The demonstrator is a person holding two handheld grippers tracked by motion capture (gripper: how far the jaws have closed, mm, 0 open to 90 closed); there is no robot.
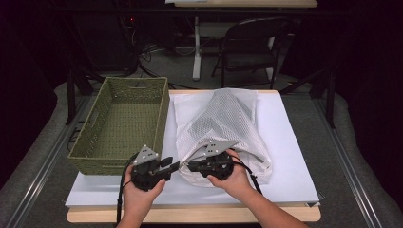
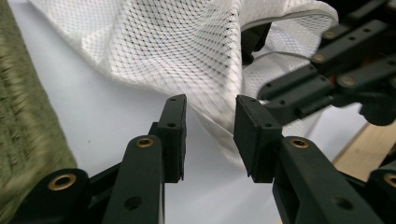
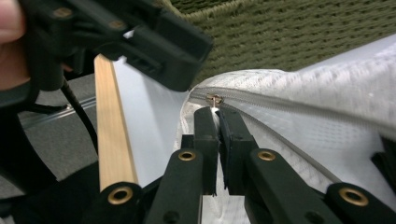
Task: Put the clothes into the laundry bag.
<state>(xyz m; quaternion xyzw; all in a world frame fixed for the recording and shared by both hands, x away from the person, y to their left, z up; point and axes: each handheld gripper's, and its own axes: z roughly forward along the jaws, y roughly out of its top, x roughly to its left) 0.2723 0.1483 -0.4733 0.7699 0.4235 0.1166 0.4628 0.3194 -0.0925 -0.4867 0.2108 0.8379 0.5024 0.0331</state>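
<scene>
High view: a white mesh laundry bag lies on the white sheet-covered table, with a green woven rectangular basket just beside it on the left. Both grippers sit at the bag's near end, tips facing each other. The left gripper is near the bag's near-left corner; the right gripper is at that same corner, its body lying over the bag's edge.

Left gripper view: jaws stand partly apart with a clear gap, pads pressing on nothing. The mesh bag hangs just ahead of and above the tips, with a fold dropping toward the gap. No mesh is pinched. The right gripper's black linkage sits to the right of the tips, and the basket wall runs along the left.

Right gripper view: jaws of the right gripper are drawn narrow, pads nearly meeting. A small brass-coloured zipper pull sits right at the tips, on the grey zipper line running off to the right along the bag's edge. The tips pinch the pull's tab. The left gripper hovers above-left of the tips, the basket behind it.
</scene>
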